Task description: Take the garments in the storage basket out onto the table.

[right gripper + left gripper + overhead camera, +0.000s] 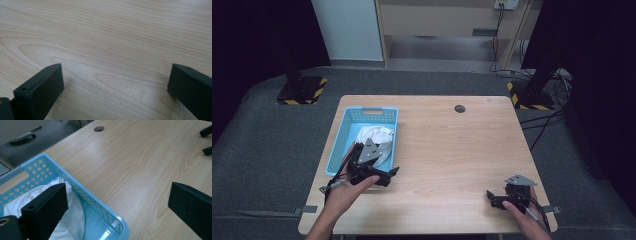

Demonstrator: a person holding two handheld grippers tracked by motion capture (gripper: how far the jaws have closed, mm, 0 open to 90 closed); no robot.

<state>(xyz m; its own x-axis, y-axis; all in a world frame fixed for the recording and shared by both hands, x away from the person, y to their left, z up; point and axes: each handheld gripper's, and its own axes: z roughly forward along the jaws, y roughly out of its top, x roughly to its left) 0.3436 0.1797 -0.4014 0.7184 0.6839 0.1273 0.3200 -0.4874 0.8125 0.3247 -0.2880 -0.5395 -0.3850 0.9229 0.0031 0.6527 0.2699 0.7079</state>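
A light-blue perforated basket (pixel 372 108) stands on the left part of the wooden table (pixel 452 145), with a crumpled white cloth (pixel 374 135) inside it. My left gripper (pixel 379 172) hovers at the basket's near right corner. In the left gripper view it (pixel 117 192) is open wide: one jaw is over the cloth (pixel 72 220), the other is over bare wood, and the basket rim (pixel 100 202) runs between them. My right gripper (pixel 490 199) rests low near the table's front right edge. It (pixel 115 75) is open, with nothing but wood between its jaws.
A round cable hole (pixel 459 108) sits near the table's far edge. Black stands with yellow-and-black striped bases (pixel 302 92) (pixel 532 95) flank the table on the grey floor. Cables (pixel 547 122) trail at the right.
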